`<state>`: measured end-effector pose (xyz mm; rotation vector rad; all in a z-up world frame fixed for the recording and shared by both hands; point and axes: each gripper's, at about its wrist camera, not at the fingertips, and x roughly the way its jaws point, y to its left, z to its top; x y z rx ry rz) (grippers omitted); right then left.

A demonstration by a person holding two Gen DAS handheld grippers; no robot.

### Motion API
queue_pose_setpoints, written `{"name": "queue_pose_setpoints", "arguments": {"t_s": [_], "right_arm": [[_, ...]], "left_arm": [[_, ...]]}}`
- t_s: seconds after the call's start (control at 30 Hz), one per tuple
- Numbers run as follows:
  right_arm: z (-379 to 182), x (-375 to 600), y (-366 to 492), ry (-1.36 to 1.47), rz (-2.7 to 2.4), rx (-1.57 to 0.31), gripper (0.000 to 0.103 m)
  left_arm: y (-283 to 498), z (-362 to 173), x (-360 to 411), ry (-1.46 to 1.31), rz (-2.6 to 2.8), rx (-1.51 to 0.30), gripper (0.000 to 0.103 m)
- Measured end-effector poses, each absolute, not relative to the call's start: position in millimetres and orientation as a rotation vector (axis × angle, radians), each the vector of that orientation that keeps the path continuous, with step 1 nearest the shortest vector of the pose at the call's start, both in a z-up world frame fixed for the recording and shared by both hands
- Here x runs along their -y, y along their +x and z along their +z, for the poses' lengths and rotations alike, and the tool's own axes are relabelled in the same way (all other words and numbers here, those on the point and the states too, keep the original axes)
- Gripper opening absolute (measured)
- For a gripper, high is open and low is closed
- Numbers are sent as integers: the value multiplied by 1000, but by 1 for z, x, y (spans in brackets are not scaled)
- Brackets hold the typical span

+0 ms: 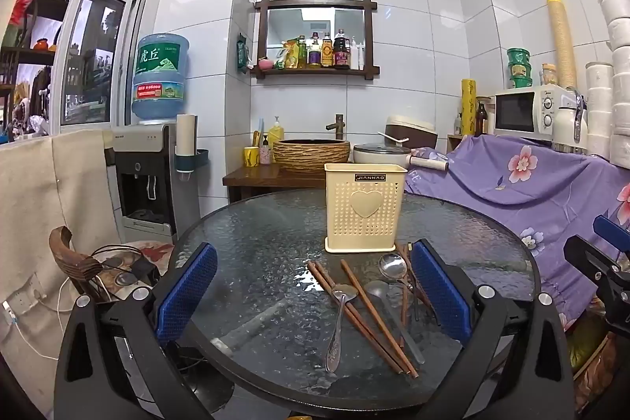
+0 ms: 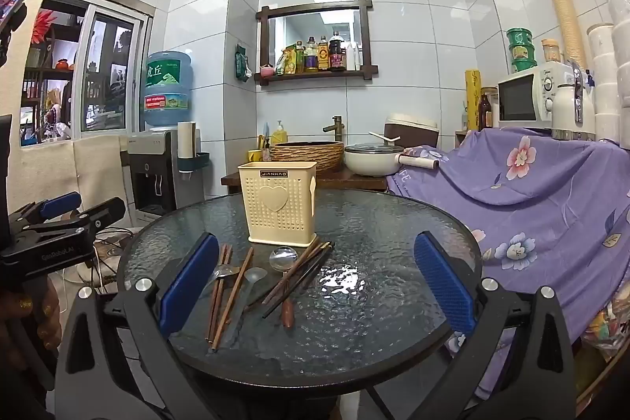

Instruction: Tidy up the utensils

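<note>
Since nothing has yet gone into the holder, the step in hand reads as choosing and lifting a first piece from the pile.

Utensils: wooden chopsticks (image 1: 368, 313) and metal spoons (image 1: 340, 317) lie loose and crossed on the round glass table (image 1: 252, 262), just in front of the holder; one round-bowled spoon (image 2: 282, 258) lies closest to its base.

Holder: a cream perforated utensil holder (image 1: 364, 209) stands upright toward the table's far side, open at the top, apparently empty.

Left gripper (image 1: 313, 292): jaws at their widest, holding nothing, hovering over the near rim with the pile lying toward its right pad.

Right gripper (image 2: 315, 288): equally wide and empty, the pile lying toward its left pad.

Doing it well: I would start with an outlying piece, such as the spoon on the pile's left seen from the left wrist, rather than one pinned under others. Thin sticks on smooth glass will likely slide, so the pads should close squarely across a shaft, then tip it upright before lowering it in.

Edges: handle ends reach toward the near rim; a nudge could roll one off.

Open room: bare glass lies right of the pile. Purple floral cloth (image 2: 543, 191) crowds the right side; a water dispenser (image 1: 145, 176) stands off to the left.
</note>
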<state>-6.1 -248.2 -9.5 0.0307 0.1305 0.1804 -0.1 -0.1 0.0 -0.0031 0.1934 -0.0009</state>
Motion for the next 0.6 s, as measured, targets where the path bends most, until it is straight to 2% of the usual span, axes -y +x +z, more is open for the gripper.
{"name": "queue_pose_setpoints", "arguments": {"t_s": [0.6], "right_arm": [[-12, 249, -4, 32, 177, -139, 98]], "left_arm": [[0, -2, 1, 10, 8, -188, 97]]}}
